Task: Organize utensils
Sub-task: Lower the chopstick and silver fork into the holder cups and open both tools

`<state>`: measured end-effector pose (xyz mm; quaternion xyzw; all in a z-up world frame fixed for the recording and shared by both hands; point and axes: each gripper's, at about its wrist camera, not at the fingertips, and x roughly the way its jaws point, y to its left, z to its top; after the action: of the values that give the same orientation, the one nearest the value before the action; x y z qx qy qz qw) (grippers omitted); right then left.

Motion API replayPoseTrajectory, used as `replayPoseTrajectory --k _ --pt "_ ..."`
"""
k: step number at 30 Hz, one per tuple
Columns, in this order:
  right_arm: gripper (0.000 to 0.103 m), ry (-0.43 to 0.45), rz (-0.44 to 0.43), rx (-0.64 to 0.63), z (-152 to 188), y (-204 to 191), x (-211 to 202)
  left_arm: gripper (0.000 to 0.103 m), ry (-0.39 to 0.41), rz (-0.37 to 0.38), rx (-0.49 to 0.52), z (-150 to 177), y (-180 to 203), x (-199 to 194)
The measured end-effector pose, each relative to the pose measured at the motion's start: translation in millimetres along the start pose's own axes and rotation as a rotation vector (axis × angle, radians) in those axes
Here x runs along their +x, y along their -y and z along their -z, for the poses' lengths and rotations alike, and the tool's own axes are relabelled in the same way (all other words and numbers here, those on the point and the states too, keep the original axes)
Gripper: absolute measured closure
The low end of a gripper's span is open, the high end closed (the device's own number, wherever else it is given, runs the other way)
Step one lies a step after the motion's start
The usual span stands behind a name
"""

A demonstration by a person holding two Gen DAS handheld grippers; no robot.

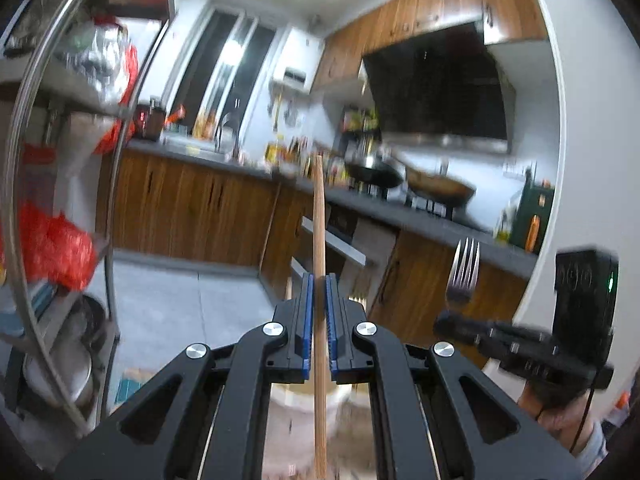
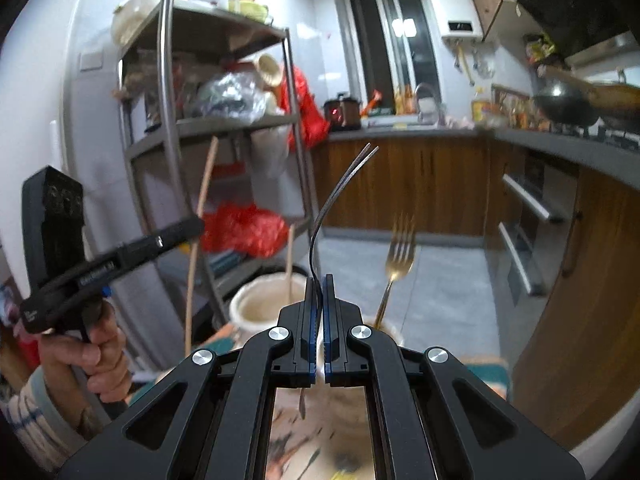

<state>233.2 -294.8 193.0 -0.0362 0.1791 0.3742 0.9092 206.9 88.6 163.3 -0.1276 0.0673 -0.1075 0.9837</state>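
A: Is any writing legible?

B: None. The black side of the left hand-held gripper [image 2: 176,229] in the right wrist view carries pale lettering, too blurred to read. The packets on the far counter [image 2: 420,132] are blurred as well.

A: What does each view show that the other does not?

B: The left wrist view shows the left hand-held gripper [image 1: 319,280] head-on, its blue pads clamped on a wooden chopstick [image 1: 319,216] that stands upright between them. It also shows the right hand-held gripper [image 1: 452,322] from the side, with the tines of a silver fork [image 1: 463,270] rising above it. The right wrist view shows the right hand-held gripper [image 2: 319,280] closed tight on that silver fork [image 2: 340,196], seen edge-on as a thin curved strip with its tines at the top. Only this view shows the cream jar [image 2: 266,304] just below the jaws, with a second chopstick [image 2: 289,262] standing in it, and a gold fork [image 2: 394,268] standing to its right. The person's left hand [image 2: 94,354] grips the handle.

A: How do the utensils look?

B: The chopstick is plain, light wood. The silver fork is polished, four-tined. Both are held in the air, above the jar.
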Motion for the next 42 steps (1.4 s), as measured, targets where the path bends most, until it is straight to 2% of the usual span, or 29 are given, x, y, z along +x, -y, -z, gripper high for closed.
replayPoseTrajectory --k 4,8,11,14,24,29,37,42 --pt "0.099 0.038 0.030 0.001 -7.0 7.4 6.9 0.097 0.121 0.001 0.007 -11.4 1.8 11.4" --pt "0.099 0.055 0.072 0.000 -8.5 12.4 17.3 0.097 0.160 -0.028 0.001 -5.4 -2.7 27.6" --pt "0.099 0.042 0.071 0.013 -5.0 15.7 25.8 0.097 0.136 -0.045 -0.019 6.4 -8.1 46.0" --pt "0.099 0.003 0.095 -0.027 2.9 12.1 36.1 0.097 0.087 -0.059 -0.012 19.8 -9.7 55.9" --pt "0.099 -0.132 0.084 -0.090 24.1 -0.8 56.7 0.097 -0.070 -0.120 0.028 51.5 -11.8 53.4" --pt "0.099 -0.189 0.073 -0.089 33.7 -0.8 70.0 0.097 -0.100 -0.154 0.057 51.5 -12.3 54.4" --pt "0.099 -0.218 0.047 -0.044 42.3 5.6 83.8 0.097 -0.163 -0.187 0.082 55.7 -13.4 69.4" --pt "0.099 -0.215 0.035 -0.025 42.9 9.6 86.3 0.097 -0.170 -0.207 0.120 58.1 -9.9 71.2"
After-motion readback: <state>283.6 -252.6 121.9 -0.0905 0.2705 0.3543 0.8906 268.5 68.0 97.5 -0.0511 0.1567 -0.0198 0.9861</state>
